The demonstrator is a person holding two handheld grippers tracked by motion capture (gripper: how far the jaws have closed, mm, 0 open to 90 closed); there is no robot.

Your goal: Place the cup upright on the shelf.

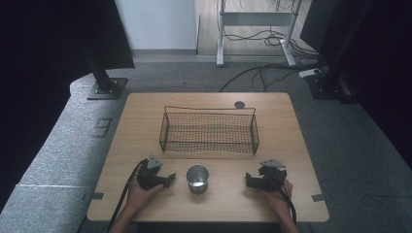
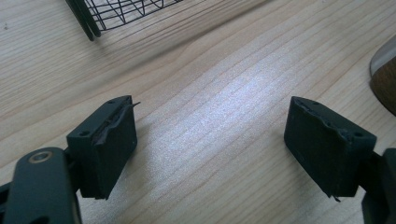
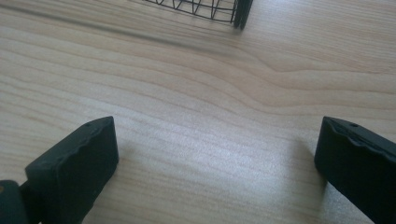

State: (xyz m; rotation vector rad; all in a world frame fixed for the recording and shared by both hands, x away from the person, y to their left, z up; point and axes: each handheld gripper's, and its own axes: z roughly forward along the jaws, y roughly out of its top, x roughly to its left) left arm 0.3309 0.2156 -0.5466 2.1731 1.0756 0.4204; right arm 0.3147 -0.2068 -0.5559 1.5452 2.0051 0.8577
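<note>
A shiny metal cup (image 1: pixel 197 178) stands upright near the table's front edge, between both hands. A black wire basket (image 1: pixel 209 130) sits empty at the table's middle. My left gripper (image 1: pixel 167 178) rests on the wood just left of the cup, jaws wide apart with only bare table between them (image 2: pixel 210 135). The cup's rim (image 2: pixel 385 65) peeks in at the right edge of the left gripper view. My right gripper (image 1: pixel 248 181) lies to the right of the cup, also open over bare wood (image 3: pixel 217 158). A basket corner (image 3: pixel 240 11) shows at the top of the right gripper view.
The wooden table (image 1: pixel 145 116) has a small round grey cap (image 1: pixel 239 104) at its back edge. Black stands (image 1: pixel 104 82) and cables (image 1: pixel 262 73) lie on the carpet beyond. Bare wood stretches between the basket and the cup.
</note>
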